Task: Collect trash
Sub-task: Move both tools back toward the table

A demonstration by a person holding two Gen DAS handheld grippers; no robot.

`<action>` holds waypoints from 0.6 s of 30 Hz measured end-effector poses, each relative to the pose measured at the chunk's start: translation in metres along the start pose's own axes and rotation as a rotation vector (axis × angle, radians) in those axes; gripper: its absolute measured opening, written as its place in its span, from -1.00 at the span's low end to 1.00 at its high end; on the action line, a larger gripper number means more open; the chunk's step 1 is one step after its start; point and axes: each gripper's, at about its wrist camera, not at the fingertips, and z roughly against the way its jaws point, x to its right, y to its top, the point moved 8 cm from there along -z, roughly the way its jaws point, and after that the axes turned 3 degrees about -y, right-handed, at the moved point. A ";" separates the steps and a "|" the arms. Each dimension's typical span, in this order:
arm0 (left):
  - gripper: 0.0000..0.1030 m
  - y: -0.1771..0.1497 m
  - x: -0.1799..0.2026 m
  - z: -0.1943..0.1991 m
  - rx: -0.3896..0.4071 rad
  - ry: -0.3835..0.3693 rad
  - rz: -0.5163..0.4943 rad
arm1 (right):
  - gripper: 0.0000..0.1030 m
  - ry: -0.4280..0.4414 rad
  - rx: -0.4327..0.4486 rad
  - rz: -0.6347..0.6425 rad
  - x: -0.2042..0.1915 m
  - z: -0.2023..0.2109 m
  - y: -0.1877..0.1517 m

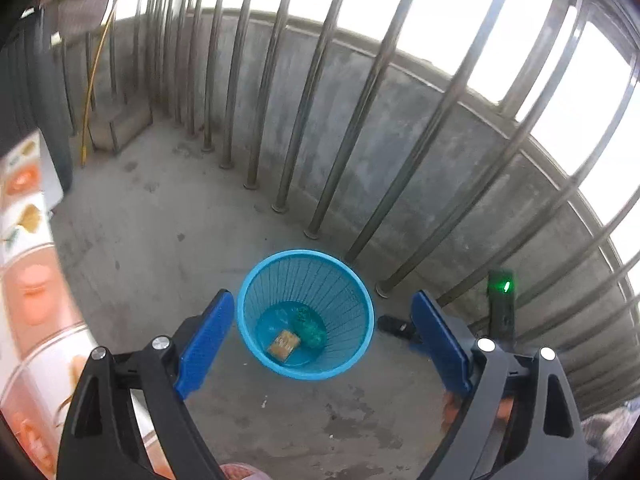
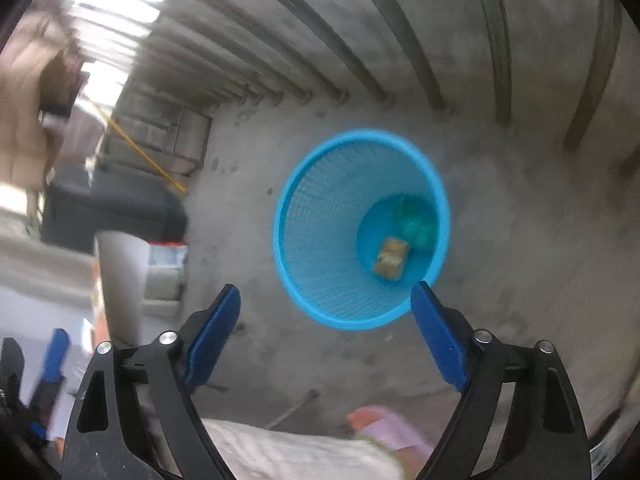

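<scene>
Both tongs pointed down at a blue bin (image 1: 306, 314) standing upright on the concrete floor (image 1: 160, 248), near the foot of a steel railing (image 1: 316, 92).

Left tongs (image 1: 322, 336): jaws stood wide apart, nothing between the blue pads (image 1: 206, 344). In the left wrist view the bin sat framed between the two pads, on the floor below them and not touched.

Right tongs (image 2: 326, 334): jaws likewise wide apart and empty. In the right wrist view the bin (image 2: 362, 232) lay ahead and toward the right pad; the pad tip overlapped the bin's near rim in the picture, but contact could not be judged. This view was blurred.

Trash: two pieces lay on the bin's bottom, touching or nearly so. One was a tan packet (image 1: 284, 344), the other a crumpled green wrapper (image 1: 308, 326). Both showed in the right wrist view too: packet (image 2: 391, 258), wrapper (image 2: 414, 222).

A pink slipper (image 2: 390, 426) and a pale trouser leg (image 2: 288, 454) showed at the lower edge of the right wrist view. A yellow cord (image 1: 94, 80) hung in the far corner.
</scene>
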 end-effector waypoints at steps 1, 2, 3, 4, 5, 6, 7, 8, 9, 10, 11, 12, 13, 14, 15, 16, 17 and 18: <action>0.71 -0.002 0.001 0.007 -0.001 -0.007 -0.001 | 0.70 -0.036 0.032 0.048 -0.005 0.011 0.000; 0.71 -0.005 0.002 0.015 -0.010 -0.016 0.000 | 0.75 -0.073 0.066 0.095 -0.012 0.022 0.001; 0.71 -0.009 0.004 0.025 -0.030 -0.029 0.001 | 0.77 -0.103 0.090 0.126 -0.015 0.027 0.001; 0.71 -0.011 0.004 0.031 -0.038 -0.039 0.004 | 0.80 -0.147 0.127 0.172 -0.023 0.038 0.001; 0.71 -0.013 0.005 0.043 -0.030 -0.056 0.011 | 0.84 -0.179 0.162 0.222 -0.032 0.048 -0.001; 0.74 -0.014 0.004 0.054 -0.008 -0.064 0.019 | 0.85 -0.204 0.194 0.270 -0.042 0.059 -0.002; 0.78 -0.015 0.001 0.074 0.033 -0.060 0.032 | 0.85 -0.229 0.216 0.305 -0.048 0.064 -0.003; 0.88 -0.017 -0.002 0.085 0.056 -0.052 0.039 | 0.85 -0.274 0.244 0.351 -0.059 0.074 -0.006; 0.89 -0.018 -0.005 0.098 0.085 -0.043 0.046 | 0.85 -0.298 0.263 0.379 -0.065 0.080 -0.009; 0.89 -0.021 -0.011 0.118 0.125 -0.026 0.050 | 0.85 -0.318 0.292 0.423 -0.077 0.089 -0.013; 0.89 -0.024 -0.014 0.128 0.140 -0.014 0.053 | 0.85 -0.327 0.323 0.474 -0.089 0.099 -0.018; 0.89 -0.027 -0.019 0.140 0.155 0.000 0.055 | 0.85 -0.334 0.353 0.526 -0.101 0.106 -0.024; 0.89 -0.033 -0.026 0.158 0.178 0.021 0.054 | 0.85 -0.339 0.378 0.570 -0.111 0.112 -0.027; 0.89 -0.036 -0.030 0.168 0.192 0.037 0.053 | 0.85 -0.347 0.411 0.625 -0.123 0.119 -0.032; 0.89 -0.040 -0.036 0.180 0.209 0.058 0.051 | 0.85 -0.357 0.437 0.671 -0.134 0.124 -0.036; 0.89 -0.045 -0.042 0.196 0.236 0.085 0.046 | 0.85 -0.363 0.451 0.707 -0.143 0.125 -0.039; 0.89 -0.050 -0.046 0.210 0.263 0.102 0.038 | 0.85 -0.369 0.463 0.748 -0.155 0.128 -0.042; 0.89 -0.056 -0.051 0.223 0.286 0.115 0.032 | 0.85 -0.366 0.469 0.773 -0.161 0.128 -0.044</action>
